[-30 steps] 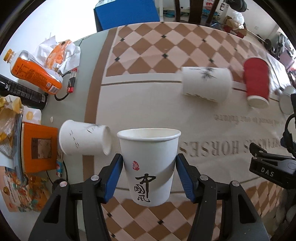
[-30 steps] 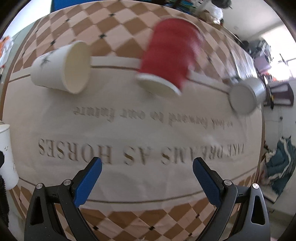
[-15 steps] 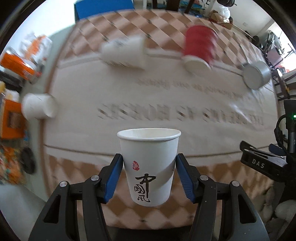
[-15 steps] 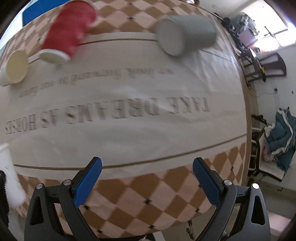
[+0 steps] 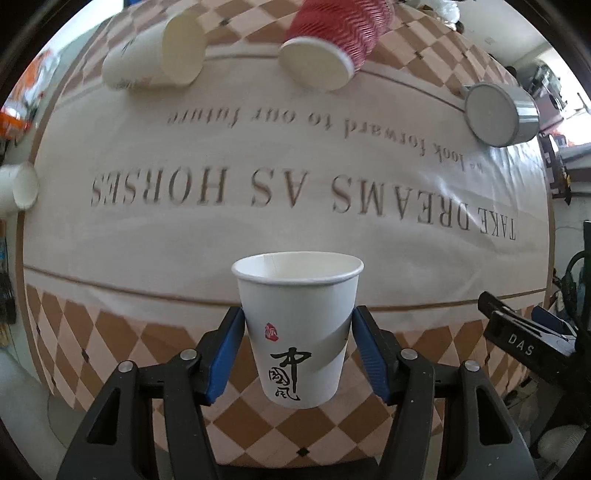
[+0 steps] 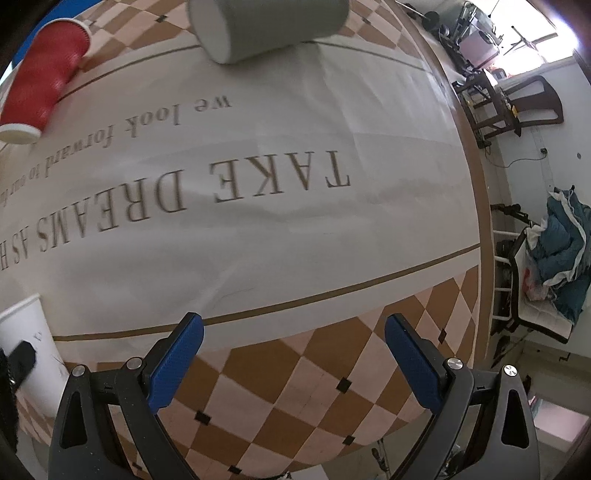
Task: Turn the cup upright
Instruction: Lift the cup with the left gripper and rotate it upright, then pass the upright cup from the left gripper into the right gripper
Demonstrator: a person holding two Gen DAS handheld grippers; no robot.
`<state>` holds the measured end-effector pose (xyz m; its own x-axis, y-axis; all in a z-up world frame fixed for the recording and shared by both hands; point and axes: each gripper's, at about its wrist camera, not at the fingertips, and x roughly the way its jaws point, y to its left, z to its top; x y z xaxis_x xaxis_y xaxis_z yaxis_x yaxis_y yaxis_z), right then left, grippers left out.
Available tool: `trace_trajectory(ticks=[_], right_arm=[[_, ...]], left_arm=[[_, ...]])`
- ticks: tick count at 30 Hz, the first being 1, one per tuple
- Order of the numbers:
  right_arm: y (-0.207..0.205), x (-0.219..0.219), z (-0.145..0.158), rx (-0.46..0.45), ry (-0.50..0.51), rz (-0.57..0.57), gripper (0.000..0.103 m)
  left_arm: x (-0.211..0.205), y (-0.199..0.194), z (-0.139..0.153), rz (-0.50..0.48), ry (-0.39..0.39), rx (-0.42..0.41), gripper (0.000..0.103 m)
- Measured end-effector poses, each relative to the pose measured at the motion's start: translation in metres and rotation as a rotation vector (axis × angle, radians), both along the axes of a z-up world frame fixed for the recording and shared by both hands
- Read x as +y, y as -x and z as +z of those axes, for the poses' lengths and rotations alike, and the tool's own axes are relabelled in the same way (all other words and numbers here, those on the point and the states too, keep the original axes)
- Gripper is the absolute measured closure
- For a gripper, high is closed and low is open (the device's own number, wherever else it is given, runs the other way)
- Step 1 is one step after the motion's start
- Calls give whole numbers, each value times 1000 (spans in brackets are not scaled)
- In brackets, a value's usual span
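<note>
My left gripper (image 5: 297,347) is shut on a white paper cup (image 5: 297,317) with black calligraphy, held upright with its mouth up above the table's near checkered edge. The same cup shows at the left edge of the right wrist view (image 6: 27,354). My right gripper (image 6: 293,354) is open and empty over the near right part of the table. A red ribbed cup (image 5: 332,37) (image 6: 42,77), a white cup (image 5: 155,55), another white cup (image 5: 18,186) and a grey cup (image 5: 496,114) (image 6: 269,26) lie on their sides.
The table (image 5: 258,229) has a cream cloth with printed lettering and a checkered border. Chairs (image 6: 517,103) and a blue bundle (image 6: 561,251) stand beyond the right table edge. The right gripper's body (image 5: 524,347) shows at right.
Both grippers have swung to the right and pulled back toward the table's near edge. The left gripper keeps its hold on the upright cup. The right gripper stays open.
</note>
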<state>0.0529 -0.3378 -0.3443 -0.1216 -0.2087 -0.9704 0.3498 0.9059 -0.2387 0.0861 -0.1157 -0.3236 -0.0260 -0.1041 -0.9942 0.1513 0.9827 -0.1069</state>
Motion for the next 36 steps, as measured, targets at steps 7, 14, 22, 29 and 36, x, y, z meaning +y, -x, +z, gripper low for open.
trace_trajectory(ticks=[7, 14, 22, 29, 36], right_arm=[[0, -13, -7, -6, -16, -24, 3], [-3, -16, -5, -21, -23, -24, 3], [-6, -19, 6, -41, -34, -23, 3], [-1, -14, 29, -76, -62, -14, 3], [4, 18, 65, -142, -165, 34, 3]], left_arm=[[-13, -11, 2, -25, -26, 1, 43], [-22, -17, 9, -11, -41, -52, 25], [-15, -16, 41, 17, -35, -147, 0], [10, -3, 67, 39, -45, -208, 0], [71, 10, 81, 94, -169, -278, 0]])
